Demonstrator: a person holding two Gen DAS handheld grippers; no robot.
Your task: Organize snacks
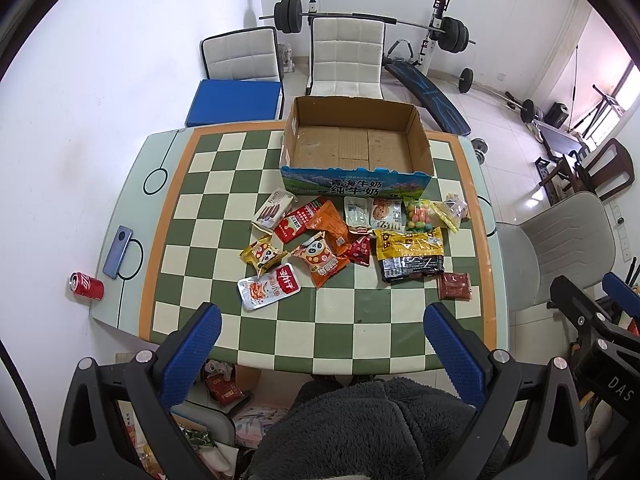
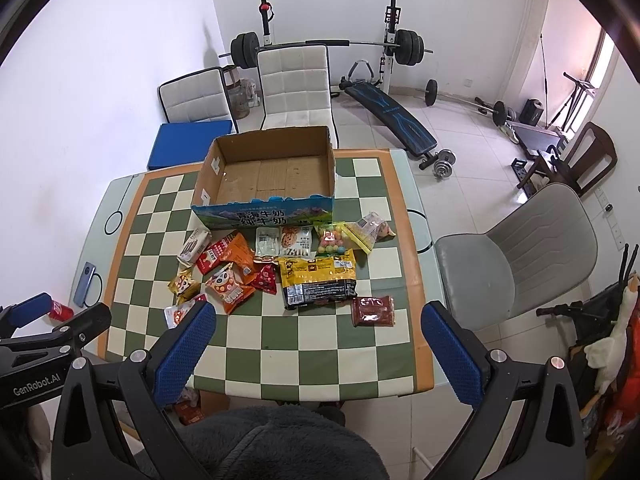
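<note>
While we hold both grippers above the near edge of the table, nothing is between the blue pads.

Left gripper point(image 1: 322, 334): jaws wide apart, empty, over the checkered table point(image 1: 200, 216); the right tool beside it reads "DAS".

Right gripper point(image 2: 318, 332): jaws wide apart, empty; the left tool at the picture's edge reads "GenRobot.AI".

Snacks: we see them loose on the table, in a cluster between the grippers and the box, none inside it.

Silver pack point(image 1: 268, 287): nearest the left pad; red label with white characters we cannot read.

Panda bags: an orange bag point(image 1: 322, 260) and a yellow bag point(image 1: 264, 255), just beyond the silver pack.

Black-yellow bag point(image 1: 410, 254): largest; fine print too small to read.

Brown pack point(image 1: 454, 286): alone, nearest the right side.

Cookie pack point(image 1: 385, 213): just before the box, beside a candy bag point(image 1: 418, 216).

Stick box point(image 1: 275, 208): reads "Fran".

Box point(image 1: 352, 184): open cardboard, empty, at the far side; its blue front reads "青海牛奶 纯牛奶".

Can point(image 1: 86, 285): red, lying on its side at the left, just off the table's corner; lettering unclear.

Phone point(image 1: 119, 252): blue, on the table's left edge.
</note>
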